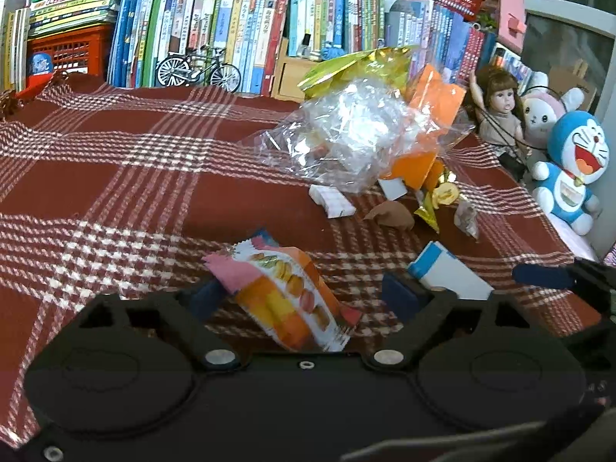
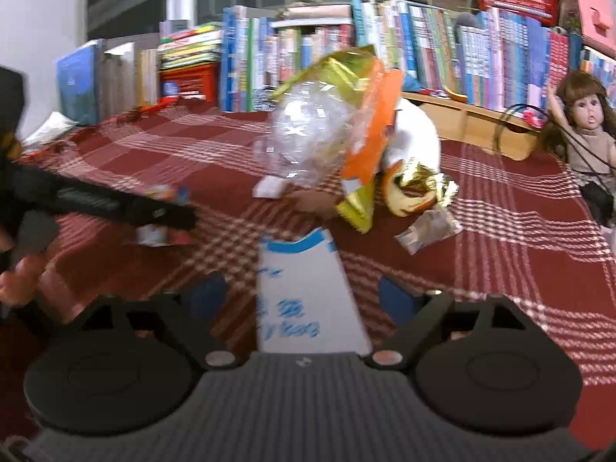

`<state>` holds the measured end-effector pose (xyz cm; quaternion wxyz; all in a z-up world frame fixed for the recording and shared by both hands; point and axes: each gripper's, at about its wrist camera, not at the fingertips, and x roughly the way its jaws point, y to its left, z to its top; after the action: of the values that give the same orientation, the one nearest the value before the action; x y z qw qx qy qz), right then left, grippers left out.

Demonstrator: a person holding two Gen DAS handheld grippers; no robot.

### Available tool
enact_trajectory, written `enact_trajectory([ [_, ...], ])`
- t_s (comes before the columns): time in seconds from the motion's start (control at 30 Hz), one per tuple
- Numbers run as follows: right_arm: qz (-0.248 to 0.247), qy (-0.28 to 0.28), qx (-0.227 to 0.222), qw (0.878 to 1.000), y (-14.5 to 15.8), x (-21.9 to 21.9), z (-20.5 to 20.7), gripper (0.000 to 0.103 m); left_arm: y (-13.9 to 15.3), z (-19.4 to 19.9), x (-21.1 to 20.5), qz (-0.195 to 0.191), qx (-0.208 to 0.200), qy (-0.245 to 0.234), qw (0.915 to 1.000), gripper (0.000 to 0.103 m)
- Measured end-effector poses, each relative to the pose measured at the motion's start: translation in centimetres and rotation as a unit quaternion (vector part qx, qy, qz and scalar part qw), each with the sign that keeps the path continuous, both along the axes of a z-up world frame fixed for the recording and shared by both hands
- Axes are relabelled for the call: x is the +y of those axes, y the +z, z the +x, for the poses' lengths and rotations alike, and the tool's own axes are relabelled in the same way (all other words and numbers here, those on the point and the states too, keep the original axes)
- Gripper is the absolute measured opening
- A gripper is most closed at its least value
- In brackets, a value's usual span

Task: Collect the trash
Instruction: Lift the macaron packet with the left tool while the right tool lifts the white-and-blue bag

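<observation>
- Plaid cloth, red and white, covers the bench, and trash is scattered across its far right side.
- Left gripper: jaws spread wide, released. An orange-and-pink snack wrapper sits tilted between them, but neither pad presses on it, so it looks let go rather than held.
- Right gripper: jaws equally wide, nothing clenched. A white carton with blue print lies between the fingers, its end towards the heap, loose on the cloth.
- Both pieces lie short of the main heap: a crumpled clear plastic bag, gold foil and orange packaging bunched together, apparently as the gathering spot.
- Smaller scraps ring that heap: a white paper scrap, a brown fragment, a small clear wrapper.
- Along the right edge, a doll and a blue cat plush sit clear of the trash; not part of the job, I'd say.
- My read: both pieces are being added to the heap, with more scraps left to collect.
</observation>
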<state>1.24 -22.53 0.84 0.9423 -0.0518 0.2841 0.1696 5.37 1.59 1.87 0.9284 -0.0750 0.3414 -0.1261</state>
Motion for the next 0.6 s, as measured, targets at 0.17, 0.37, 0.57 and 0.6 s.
enact_trajectory([
  [0.17, -0.004, -0.01, 0.019, 1.0, -1.4, 0.7, 1.9, 0.095, -1.0, 0.6, -0.4, -0.007, -0.003, 0.017, 0.9998, 0.095],
  [0.37, -0.007, -0.021, 0.014, 1.0, -1.9, 1.3, 1.3, 0.062, -1.4, 0.6, -1.4, 0.017, -0.022, 0.017, 0.9995, 0.056],
  [0.57, 0.008, -0.032, -0.005, 0.999, -0.8, 0.8, 0.1, 0.039, -0.6, -0.4, -1.6, 0.014, -0.023, 0.001, 0.9996, 0.044],
  [0.6, 0.012, -0.033, -0.005, 0.999, -0.7, 0.7, 0.0, 0.037, -0.4, -0.7, -1.7, 0.014, -0.026, -0.001, 0.9996, 0.044],
])
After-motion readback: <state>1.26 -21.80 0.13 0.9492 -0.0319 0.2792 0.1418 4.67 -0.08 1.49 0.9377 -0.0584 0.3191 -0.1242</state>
